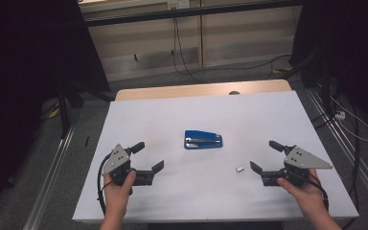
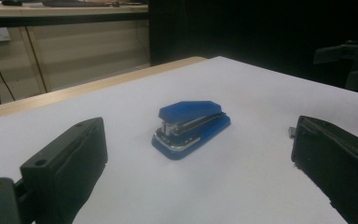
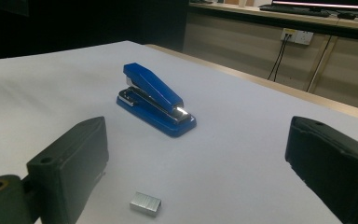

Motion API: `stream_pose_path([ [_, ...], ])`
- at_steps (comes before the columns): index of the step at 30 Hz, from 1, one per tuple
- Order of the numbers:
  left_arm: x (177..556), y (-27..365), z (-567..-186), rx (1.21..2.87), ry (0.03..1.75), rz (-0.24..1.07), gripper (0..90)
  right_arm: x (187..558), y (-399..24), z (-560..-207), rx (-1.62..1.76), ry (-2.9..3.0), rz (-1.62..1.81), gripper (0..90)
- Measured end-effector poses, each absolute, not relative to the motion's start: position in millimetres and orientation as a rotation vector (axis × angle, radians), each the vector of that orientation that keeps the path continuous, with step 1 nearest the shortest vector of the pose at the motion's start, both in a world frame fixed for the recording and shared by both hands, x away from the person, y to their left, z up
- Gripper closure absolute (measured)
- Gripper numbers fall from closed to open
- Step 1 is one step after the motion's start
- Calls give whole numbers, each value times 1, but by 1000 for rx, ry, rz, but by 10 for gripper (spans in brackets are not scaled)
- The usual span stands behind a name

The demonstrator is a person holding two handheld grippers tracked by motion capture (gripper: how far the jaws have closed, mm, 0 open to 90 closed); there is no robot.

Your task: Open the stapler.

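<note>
Resting on the bench (image 1: 139, 203), the left gripper (image 1: 148, 155) is held spread and empty. Mid-bench lies the stapler (image 1: 203, 140), with staples (image 1: 240, 168) near the right gripper (image 1: 265, 156), likewise spread, nothing gripped.

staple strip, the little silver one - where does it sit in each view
High view: the staple strip lies on the white table, right of centre, just left of the right tongs.
Left gripper view: a sliver of it at the right, against the inner edge of the right-hand jaw.
Right gripper view: bottom centre, between the jaws.
Shared landmark: the blue stapler, mid-table.
</note>
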State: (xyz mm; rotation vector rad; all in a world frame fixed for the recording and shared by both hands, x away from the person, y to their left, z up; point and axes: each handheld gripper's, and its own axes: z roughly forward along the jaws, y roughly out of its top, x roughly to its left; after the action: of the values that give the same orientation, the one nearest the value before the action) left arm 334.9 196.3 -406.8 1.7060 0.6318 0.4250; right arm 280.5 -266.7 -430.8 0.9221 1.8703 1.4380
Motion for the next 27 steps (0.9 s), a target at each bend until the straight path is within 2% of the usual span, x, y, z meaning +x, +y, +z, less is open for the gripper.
stream_pose_path([
  [13, 345, 183, -409, 1722, 619, 411, 34, 295, -262, -429, 967, 1859, 1454, 48],
  [27, 357, 171, -412, 1732, 629, 407, 34, 311, -234, -428, 931, 1925, 1438, 43],
])
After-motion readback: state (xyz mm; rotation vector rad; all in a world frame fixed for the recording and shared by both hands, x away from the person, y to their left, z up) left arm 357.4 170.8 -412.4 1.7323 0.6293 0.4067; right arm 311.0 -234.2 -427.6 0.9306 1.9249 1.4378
